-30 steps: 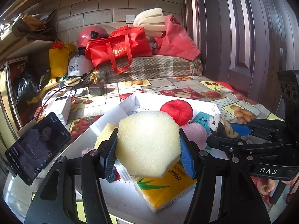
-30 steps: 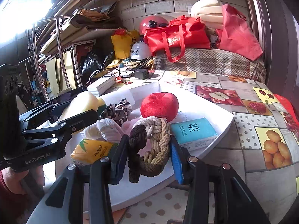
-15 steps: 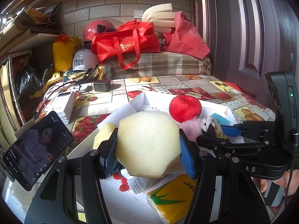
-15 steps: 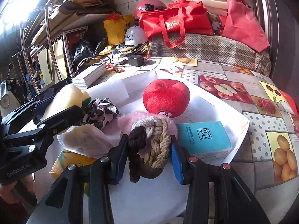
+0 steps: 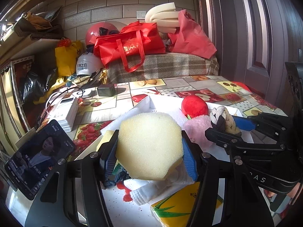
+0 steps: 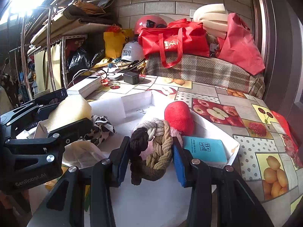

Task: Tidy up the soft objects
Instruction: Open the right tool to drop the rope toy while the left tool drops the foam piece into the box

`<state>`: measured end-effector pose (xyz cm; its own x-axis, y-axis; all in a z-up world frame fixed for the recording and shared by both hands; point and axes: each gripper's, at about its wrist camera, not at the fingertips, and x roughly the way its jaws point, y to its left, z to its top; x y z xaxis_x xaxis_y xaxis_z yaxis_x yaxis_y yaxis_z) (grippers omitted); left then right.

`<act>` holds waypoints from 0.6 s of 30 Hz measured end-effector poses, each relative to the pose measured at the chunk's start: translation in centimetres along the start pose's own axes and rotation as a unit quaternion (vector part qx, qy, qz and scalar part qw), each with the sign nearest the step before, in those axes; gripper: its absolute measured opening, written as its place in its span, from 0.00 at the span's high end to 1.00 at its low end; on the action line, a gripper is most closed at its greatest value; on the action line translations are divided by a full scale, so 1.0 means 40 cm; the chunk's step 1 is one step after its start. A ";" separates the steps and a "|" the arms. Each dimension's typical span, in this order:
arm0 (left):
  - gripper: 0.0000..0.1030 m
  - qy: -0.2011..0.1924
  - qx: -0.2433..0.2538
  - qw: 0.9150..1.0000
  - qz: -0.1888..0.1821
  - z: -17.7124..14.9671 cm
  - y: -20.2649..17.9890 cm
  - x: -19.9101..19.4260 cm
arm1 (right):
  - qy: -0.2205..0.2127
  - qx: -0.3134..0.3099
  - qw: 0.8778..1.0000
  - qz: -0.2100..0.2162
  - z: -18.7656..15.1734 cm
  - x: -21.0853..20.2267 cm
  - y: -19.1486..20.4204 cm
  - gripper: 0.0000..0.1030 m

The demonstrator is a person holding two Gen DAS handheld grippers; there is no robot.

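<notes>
Over the white tray (image 6: 233,145), the left gripper (image 5: 149,149) is clamped on a pale yellow sponge (image 5: 149,145) and the right gripper (image 6: 149,158) squeezes a braided rope knot (image 6: 153,151), both lifted. Red plush ball (image 6: 179,117), teal packet (image 6: 204,149) and pink fluffy cloth (image 5: 197,130) sit inside. Fruit-print tablecloth (image 6: 246,124), brick wall (image 6: 161,0) behind.

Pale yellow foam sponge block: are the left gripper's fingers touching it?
Touching. In the left wrist view the pale yellow foam sponge block sits clamped between both blue-padded fingers of the left gripper, pads pressed against its sides.
</notes>
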<state>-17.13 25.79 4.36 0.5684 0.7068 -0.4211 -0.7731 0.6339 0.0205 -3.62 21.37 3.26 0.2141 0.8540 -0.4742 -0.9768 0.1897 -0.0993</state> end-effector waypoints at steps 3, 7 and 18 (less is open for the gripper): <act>0.37 -0.006 -0.004 1.000 0.023 0.000 0.004 -0.005 | -0.002 0.008 1.000 -0.002 0.002 0.002 -0.010 0.45; 0.03 -0.035 -0.027 0.998 0.053 -0.006 0.025 -0.033 | -0.004 0.036 0.999 -0.015 0.001 -0.002 -0.033 0.17; 0.00 -0.057 -0.034 0.996 0.054 -0.009 0.035 -0.054 | -0.030 0.056 0.997 -0.038 -0.006 -0.027 -0.048 0.00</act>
<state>-19.55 25.02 4.97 0.5062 0.8033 -0.3138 -0.8466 0.5321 -0.0037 -1.99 19.97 3.76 0.2902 0.8624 -0.4148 -0.9518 0.3049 -0.0320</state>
